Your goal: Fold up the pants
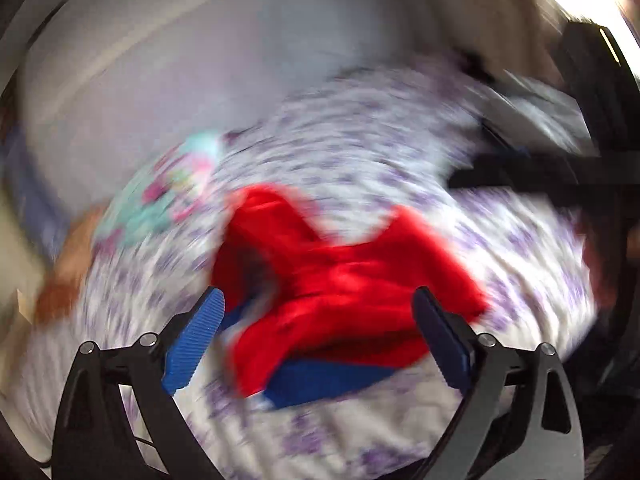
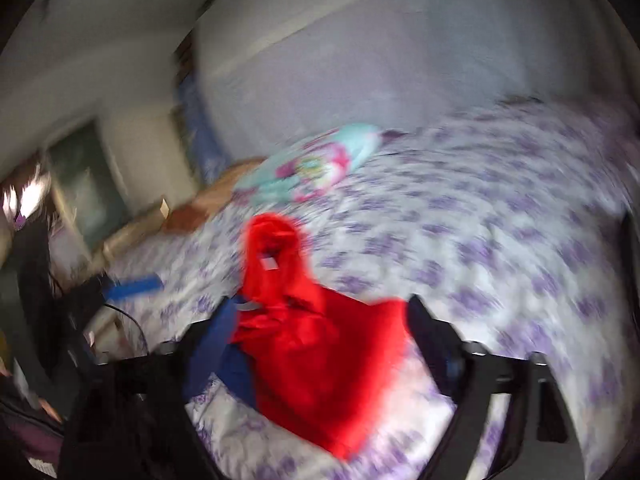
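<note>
Both the left claw and right claw gape wide over the crumpled red pants mid-bed, so a hasty pinch could bunch several layers.

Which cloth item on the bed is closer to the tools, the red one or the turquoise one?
The crumpled red pants, lying right between the open left tool's fingers; the turquoise patterned cloth lies farther back.

No readable text appears in either view. A small white tag sits on the red pants, too blurred to read.
</note>
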A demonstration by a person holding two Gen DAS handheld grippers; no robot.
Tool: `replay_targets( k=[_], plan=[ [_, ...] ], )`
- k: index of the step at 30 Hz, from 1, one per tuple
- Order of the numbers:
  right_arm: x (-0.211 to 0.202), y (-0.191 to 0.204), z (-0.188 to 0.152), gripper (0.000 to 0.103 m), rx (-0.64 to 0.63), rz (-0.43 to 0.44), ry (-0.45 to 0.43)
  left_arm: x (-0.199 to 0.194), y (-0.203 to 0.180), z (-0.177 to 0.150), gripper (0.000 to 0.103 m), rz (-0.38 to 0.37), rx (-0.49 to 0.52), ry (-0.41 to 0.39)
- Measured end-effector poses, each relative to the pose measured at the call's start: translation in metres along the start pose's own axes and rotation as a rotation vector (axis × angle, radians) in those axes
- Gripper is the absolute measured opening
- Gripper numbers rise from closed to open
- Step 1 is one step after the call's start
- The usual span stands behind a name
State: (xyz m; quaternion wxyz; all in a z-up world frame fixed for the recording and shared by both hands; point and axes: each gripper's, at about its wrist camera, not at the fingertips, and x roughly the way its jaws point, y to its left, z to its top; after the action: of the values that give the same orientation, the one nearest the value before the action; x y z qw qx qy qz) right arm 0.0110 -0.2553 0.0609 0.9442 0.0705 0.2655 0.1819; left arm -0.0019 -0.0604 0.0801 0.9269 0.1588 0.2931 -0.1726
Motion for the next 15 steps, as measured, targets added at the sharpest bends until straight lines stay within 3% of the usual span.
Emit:
replay_targets(
  k=[3,4,6,8,11,15],
  plan=[
    [0.057,0.035,0.016,0.100,-0.183,-0.073,0.068,0.007,0.079,-0.011,0.092,-0.010,-0.264,0.067],
    [0.089,0.042,0.016,0.099,-0.250,-0.110,0.145,0.011,0.098,-0.017,0.092,-0.010,-0.328,0.096],
    [0.137,0.038,0.013,0.099,-0.255,-0.172,0.270,0.017,0.120,-0.031,0.092,-0.015,-0.408,0.147],
    [0.159,0.011,0.011,0.099,-0.062,-0.084,0.349,0.017,0.132,-0.044,0.092,-0.022,-0.444,0.175],
    [0.154,-0.027,0.017,0.099,0.220,-0.005,0.332,0.011,0.139,-0.059,0.092,-0.003,-0.439,0.172],
    [0.176,-0.043,0.027,0.099,0.356,0.053,0.420,0.035,0.140,-0.059,0.092,-0.043,-0.456,0.199]
  ],
)
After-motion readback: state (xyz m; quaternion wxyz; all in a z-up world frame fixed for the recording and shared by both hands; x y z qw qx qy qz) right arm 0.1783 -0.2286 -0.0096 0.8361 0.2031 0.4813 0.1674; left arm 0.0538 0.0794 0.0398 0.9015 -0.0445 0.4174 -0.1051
